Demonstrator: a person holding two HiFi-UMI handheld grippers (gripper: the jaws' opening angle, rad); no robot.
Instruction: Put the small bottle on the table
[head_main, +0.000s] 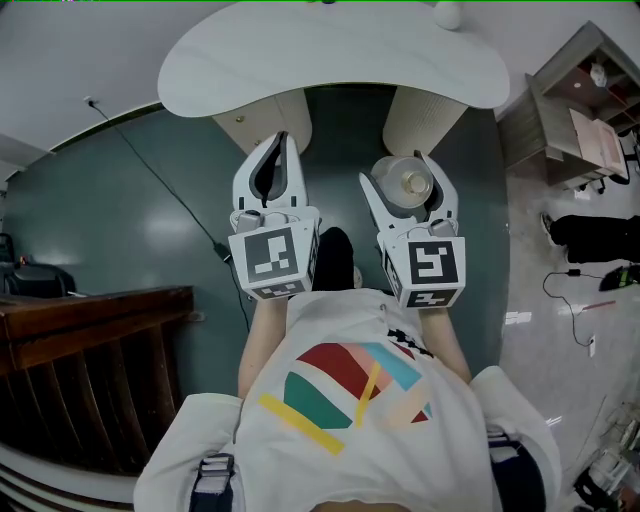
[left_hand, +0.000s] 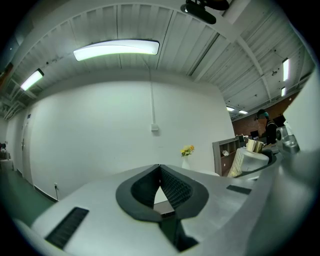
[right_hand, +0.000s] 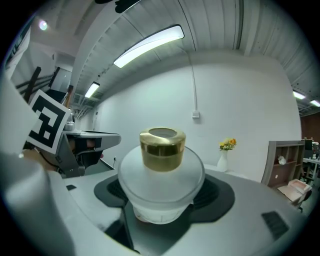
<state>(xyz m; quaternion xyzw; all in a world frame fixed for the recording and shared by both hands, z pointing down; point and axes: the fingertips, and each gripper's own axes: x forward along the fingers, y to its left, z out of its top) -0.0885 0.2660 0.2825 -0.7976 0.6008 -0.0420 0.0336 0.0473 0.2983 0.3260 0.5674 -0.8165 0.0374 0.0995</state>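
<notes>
The small bottle (head_main: 404, 184) is frosted white with a gold cap (right_hand: 162, 147). It stands upright between the fingers of my right gripper (head_main: 408, 180), which is shut on its body (right_hand: 161, 186). My left gripper (head_main: 276, 150) hangs beside it at the same height, its jaws shut with nothing between them and the tips meeting (left_hand: 160, 168). Both grippers are held over the green floor, just short of the near edge of the white table (head_main: 330, 55). The left gripper view catches the bottle (left_hand: 254, 148) off to its right.
The table stands on two pale pedestals (head_main: 262, 118) and carries a white vase of flowers (right_hand: 226, 153) at its far right. A grey shelf unit (head_main: 580, 105) is at the right. Left is a dark wooden counter (head_main: 90, 325). A black cable (head_main: 160, 180) crosses the floor.
</notes>
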